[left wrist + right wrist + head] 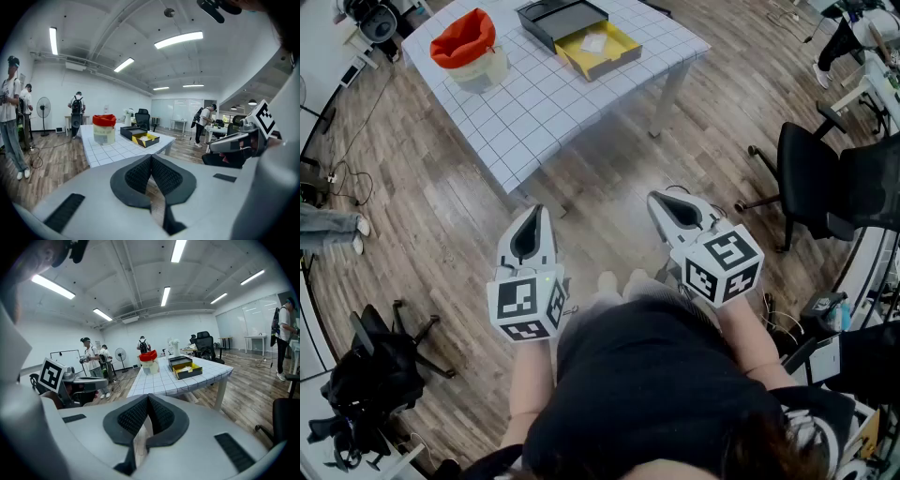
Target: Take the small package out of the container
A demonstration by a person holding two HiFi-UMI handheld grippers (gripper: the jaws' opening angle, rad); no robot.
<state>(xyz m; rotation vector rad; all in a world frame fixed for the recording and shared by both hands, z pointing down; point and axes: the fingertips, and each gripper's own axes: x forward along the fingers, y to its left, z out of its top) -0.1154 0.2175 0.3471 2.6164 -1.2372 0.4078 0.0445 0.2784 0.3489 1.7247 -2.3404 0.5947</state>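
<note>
A white gridded table (546, 103) stands ahead of me. On it lies an open yellow box (598, 49) with a small white package (593, 42) inside. A black box (561, 19) sits just behind it, and a bin lined with a red bag (467, 47) stands to the left. My left gripper (533, 210) and right gripper (659, 198) hang over the wooden floor close to my body, well short of the table. Both are shut with nothing between the pads. The yellow box (146, 139) shows far off in the left gripper view, and the same yellow box (189, 370) in the right gripper view.
A black office chair (820, 183) stands at the right, another chair with a bag (370, 375) at the lower left. The table's leg (670, 89) faces me. Several people (89, 359) and a standing fan (43, 112) are in the room behind the table.
</note>
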